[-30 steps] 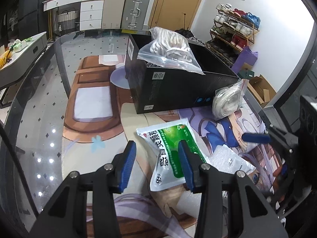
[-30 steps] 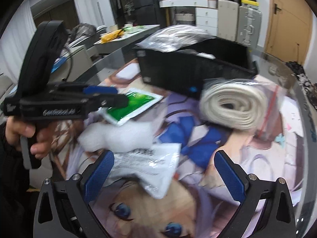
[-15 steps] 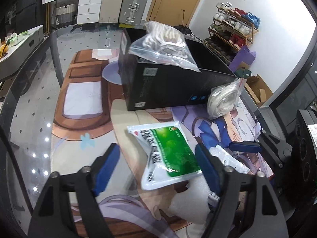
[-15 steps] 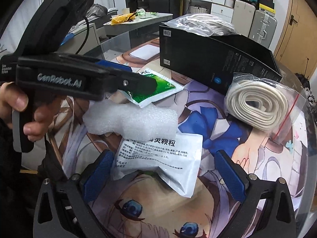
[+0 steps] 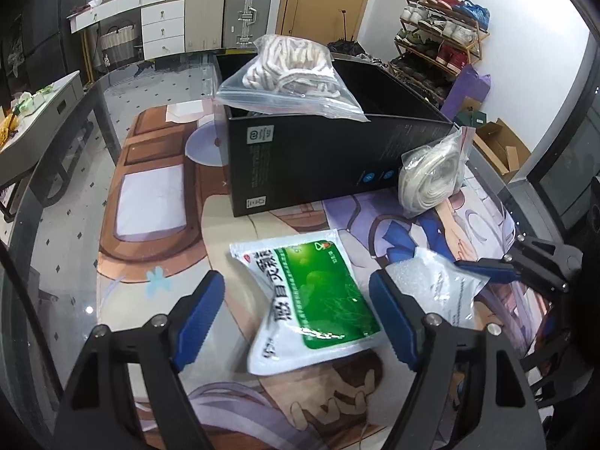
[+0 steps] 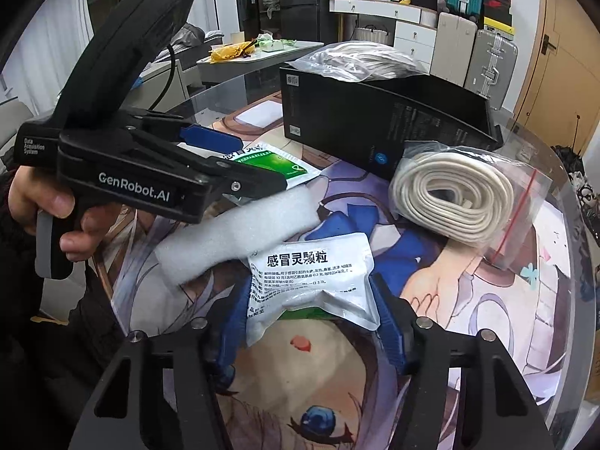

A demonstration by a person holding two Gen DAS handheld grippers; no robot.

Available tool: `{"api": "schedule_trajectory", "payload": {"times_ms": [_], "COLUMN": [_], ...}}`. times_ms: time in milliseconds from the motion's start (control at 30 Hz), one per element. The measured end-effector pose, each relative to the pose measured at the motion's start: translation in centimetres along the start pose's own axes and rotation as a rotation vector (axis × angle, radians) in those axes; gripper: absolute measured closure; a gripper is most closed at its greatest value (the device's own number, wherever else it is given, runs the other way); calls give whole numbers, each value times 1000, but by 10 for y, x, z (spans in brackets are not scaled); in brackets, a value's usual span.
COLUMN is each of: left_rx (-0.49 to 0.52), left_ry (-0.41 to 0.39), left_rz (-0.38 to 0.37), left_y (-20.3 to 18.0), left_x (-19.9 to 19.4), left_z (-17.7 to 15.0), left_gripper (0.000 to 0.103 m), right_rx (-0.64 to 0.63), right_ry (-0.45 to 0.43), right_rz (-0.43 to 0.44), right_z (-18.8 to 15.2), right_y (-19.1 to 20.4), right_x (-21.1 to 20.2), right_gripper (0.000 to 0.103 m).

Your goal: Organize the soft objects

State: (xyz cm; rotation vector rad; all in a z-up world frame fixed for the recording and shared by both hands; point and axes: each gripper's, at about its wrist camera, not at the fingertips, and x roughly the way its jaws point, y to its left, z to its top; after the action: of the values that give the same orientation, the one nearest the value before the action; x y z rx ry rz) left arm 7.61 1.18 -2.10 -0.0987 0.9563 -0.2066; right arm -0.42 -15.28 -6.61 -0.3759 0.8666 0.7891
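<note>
A green-and-white sachet pouch (image 5: 315,300) lies flat on the printed mat. My left gripper (image 5: 296,318) straddles it, jaws closing slightly, pads not pressing on it. A white pouch with black print (image 6: 311,277) sits creased between the pads of my right gripper (image 6: 311,322), whose jaws are closing and pinch its two sides. A white foam piece (image 6: 240,232) rests beside both pouches. The open black box (image 5: 311,161) stands behind, with a bag of tangled rope (image 5: 292,71) on its rim. In the right wrist view a hand holds the left gripper (image 6: 262,163) over the green pouch.
A clear bag of coiled white cord (image 6: 450,202) leans against the box's right end. The mat covers a round glass table (image 5: 75,225). Beyond the table are a shoe rack (image 5: 438,26), suitcases (image 5: 247,11) and a white drawer unit.
My left jaws spread from narrow to wide around the green pouch. My right jaws went from fully spread to closed in on the white pouch.
</note>
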Motion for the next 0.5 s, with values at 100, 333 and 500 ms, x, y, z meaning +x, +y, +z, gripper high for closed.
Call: {"api": "schedule_trajectory", "payload": {"times_ms": [100,333,500], "left_rx": [23,32,88], "left_ry": [1,3,10], "left_rz": [18,40,114], "left_y": [-2,-6,-19], "left_x": [0,1,7], "left_z": [-2,-3,-5], "left_gripper": [28,24,22], "right_rx": [21,60,74], "right_ry": [-5,-18,-38], "right_rz": [-25,-89,-110], "right_z": [-5,-13,-12], "right_y": [-10,-31,-37], "right_x": [-8,-17,-23], "right_gripper": [43,43,43]}}
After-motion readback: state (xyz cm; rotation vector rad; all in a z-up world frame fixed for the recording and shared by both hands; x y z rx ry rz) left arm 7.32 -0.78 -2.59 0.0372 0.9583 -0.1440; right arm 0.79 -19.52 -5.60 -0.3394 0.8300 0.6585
